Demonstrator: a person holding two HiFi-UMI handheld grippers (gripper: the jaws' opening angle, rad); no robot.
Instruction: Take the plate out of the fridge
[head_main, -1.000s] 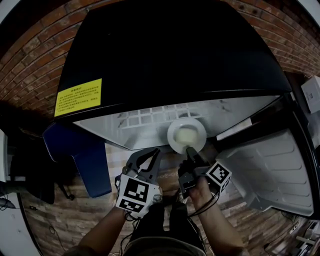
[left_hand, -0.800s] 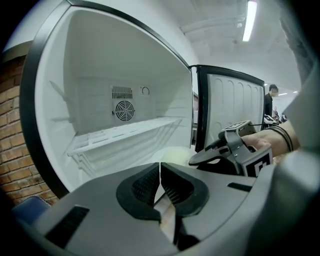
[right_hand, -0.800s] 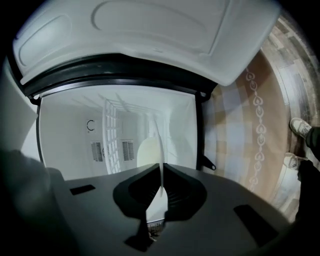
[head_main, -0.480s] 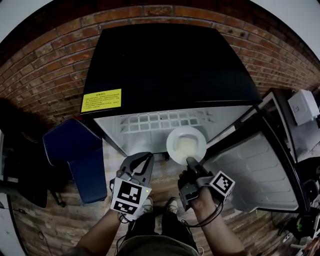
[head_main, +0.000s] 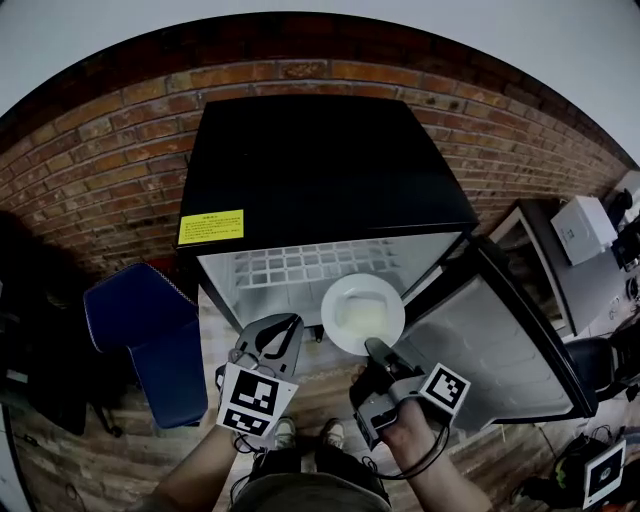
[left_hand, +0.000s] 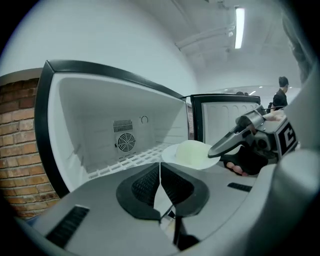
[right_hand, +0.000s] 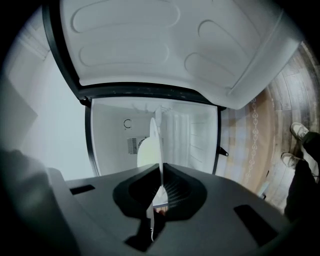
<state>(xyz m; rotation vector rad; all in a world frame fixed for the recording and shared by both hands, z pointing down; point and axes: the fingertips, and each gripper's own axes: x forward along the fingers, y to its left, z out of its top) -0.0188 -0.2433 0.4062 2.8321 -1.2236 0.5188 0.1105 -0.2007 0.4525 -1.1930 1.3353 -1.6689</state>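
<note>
A round white plate (head_main: 362, 313) hangs in front of the open fridge (head_main: 320, 170), just outside its white inside and wire shelf (head_main: 310, 265). My right gripper (head_main: 375, 347) is shut on the plate's near rim. In the right gripper view the plate (right_hand: 152, 145) stands edge-on, pinched between the pads of the right gripper (right_hand: 161, 187). In the left gripper view the plate (left_hand: 192, 152) shows with a pale mound on it, held by the right gripper (left_hand: 220, 148). My left gripper (head_main: 278, 335) sits left of the plate, shut with nothing in it (left_hand: 160, 172).
The fridge door (head_main: 500, 340) stands open to the right. A blue chair (head_main: 150, 330) is on the left by the brick wall (head_main: 90, 170). A yellow label (head_main: 211, 226) is on the fridge top. A white box (head_main: 578, 228) rests far right. Shoes (head_main: 330, 432) stand on wooden floor below.
The plate has come out from the shelf toward me, held by the right gripper. The view has risen and drawn back from the fridge. The left gripper stays beside it, shut.
</note>
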